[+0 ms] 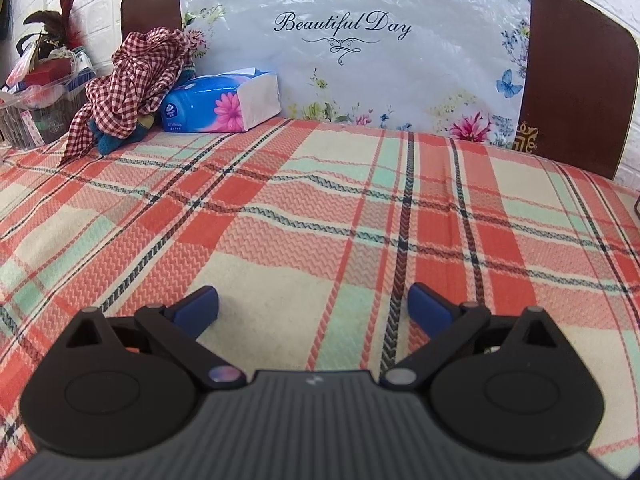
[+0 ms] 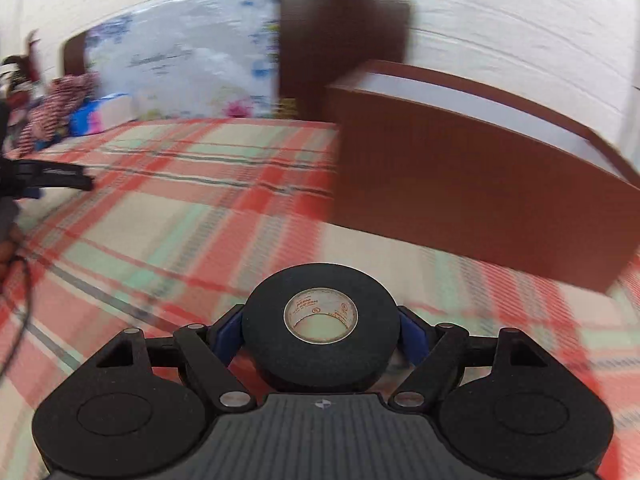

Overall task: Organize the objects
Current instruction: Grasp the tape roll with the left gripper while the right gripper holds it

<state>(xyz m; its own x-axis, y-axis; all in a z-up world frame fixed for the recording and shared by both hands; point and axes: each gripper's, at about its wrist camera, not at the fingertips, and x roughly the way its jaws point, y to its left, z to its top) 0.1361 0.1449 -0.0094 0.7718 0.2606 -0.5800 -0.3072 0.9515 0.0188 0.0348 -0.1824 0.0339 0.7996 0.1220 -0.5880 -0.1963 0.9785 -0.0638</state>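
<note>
Hovering over the plaid bedspread (image 1: 320,208), the left tongs (image 1: 314,306) are seen released, with nothing between the blue pads; a tissue pack (image 1: 222,102) lies far off by the headboard. In the right wrist view, the right tongs (image 2: 320,326) are clenched on a black tape roll (image 2: 320,320), gripped across its outer rim. The roll is judged light, stiff and grippy; a brown box (image 2: 460,200) stands near.

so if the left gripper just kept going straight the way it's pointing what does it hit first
Probably the plaid bedcover: the open, empty left gripper tilts down toward a bare stretch of it. The tissue pack sits far off to the left, out of line.
</note>
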